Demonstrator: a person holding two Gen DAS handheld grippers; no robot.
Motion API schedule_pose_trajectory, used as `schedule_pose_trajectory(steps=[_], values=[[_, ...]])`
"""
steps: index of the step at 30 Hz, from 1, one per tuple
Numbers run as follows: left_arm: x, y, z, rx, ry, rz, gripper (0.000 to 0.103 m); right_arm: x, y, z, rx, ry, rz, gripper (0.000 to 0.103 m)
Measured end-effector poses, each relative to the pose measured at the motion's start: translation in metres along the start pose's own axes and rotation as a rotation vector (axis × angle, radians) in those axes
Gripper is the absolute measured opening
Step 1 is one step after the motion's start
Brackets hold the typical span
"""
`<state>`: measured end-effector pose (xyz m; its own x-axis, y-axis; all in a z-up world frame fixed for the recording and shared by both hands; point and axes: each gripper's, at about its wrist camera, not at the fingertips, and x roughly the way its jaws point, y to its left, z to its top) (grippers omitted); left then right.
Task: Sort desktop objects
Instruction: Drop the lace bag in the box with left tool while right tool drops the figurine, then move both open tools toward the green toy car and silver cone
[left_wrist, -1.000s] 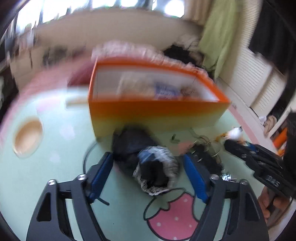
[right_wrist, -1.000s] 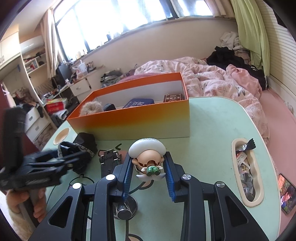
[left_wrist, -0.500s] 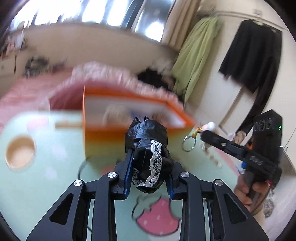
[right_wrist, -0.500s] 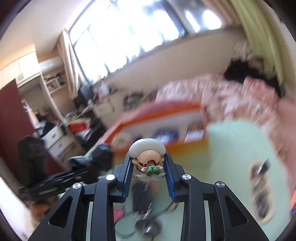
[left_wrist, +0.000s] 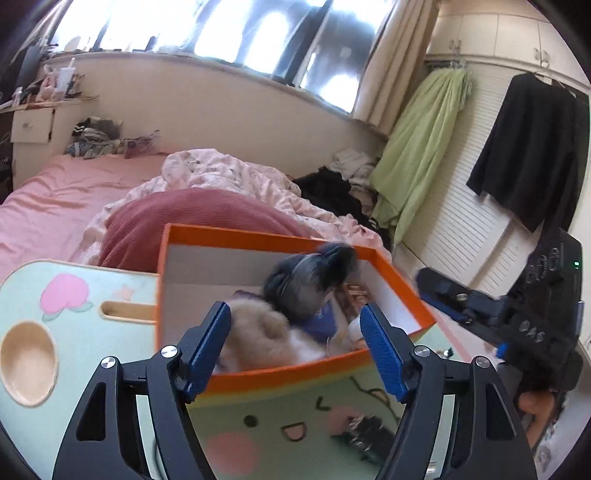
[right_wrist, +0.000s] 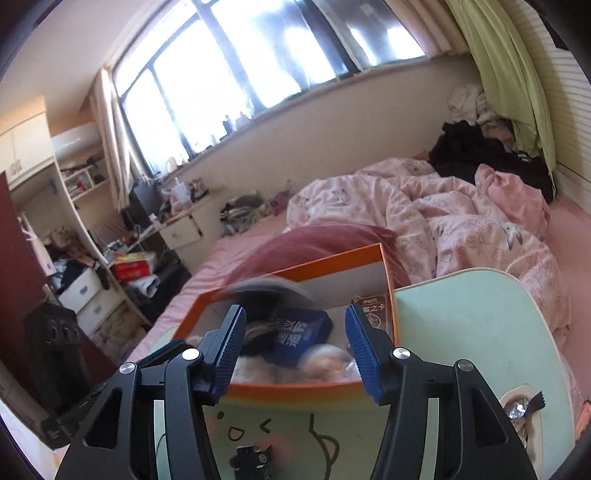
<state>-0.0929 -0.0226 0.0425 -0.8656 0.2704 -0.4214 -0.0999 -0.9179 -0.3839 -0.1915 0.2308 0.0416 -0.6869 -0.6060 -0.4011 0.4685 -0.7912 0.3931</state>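
While the black bundle (left_wrist: 314, 273) shows only as a motion-blurred dark shape inside the orange box (left_wrist: 280, 365), above a fluffy tan toy (left_wrist: 258, 332) and a blue pouch (right_wrist: 299, 332), both tongs stand released with nothing between their blue pads. The left tongs (left_wrist: 295, 347) and the right tongs (right_wrist: 295, 343) each hover at the box's near wall (the right one's figurine (right_wrist: 328, 363) lies blurred inside the box). The box sits on the mint-green bench (right_wrist: 472, 332), with the pink bed (right_wrist: 443, 218) beyond it.

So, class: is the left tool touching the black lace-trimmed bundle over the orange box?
Apart. The left wrist view shows the left tool wide open, and the blurred black bundle lies beyond its fingertips over the orange box, clear space on either side.
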Motion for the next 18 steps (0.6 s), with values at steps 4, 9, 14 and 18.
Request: schedule_pose_trajectory(steps=[4, 9, 14, 18], values=[[-0.018, 0.01, -0.007, -0.041, -0.043, -0.011, 0.076, -0.019, 0.01, -0.01, -0.032, -0.033, 0.046, 0.07], [-0.029, 0.005, -0.009, -0.04, -0.043, -0.011, 0.077, -0.031, 0.012, -0.036, -0.034, -0.012, 0.088, 0.074], [-0.045, -0.006, -0.024, 0.001, -0.046, -0.032, 0.077, -0.038, 0.0, -0.053, 0.058, 0.074, 0.154, 0.074], [-0.046, -0.011, -0.035, -0.037, 0.025, -0.103, 0.08, -0.055, 0.006, -0.059, -0.011, 0.082, 0.083, 0.082]])
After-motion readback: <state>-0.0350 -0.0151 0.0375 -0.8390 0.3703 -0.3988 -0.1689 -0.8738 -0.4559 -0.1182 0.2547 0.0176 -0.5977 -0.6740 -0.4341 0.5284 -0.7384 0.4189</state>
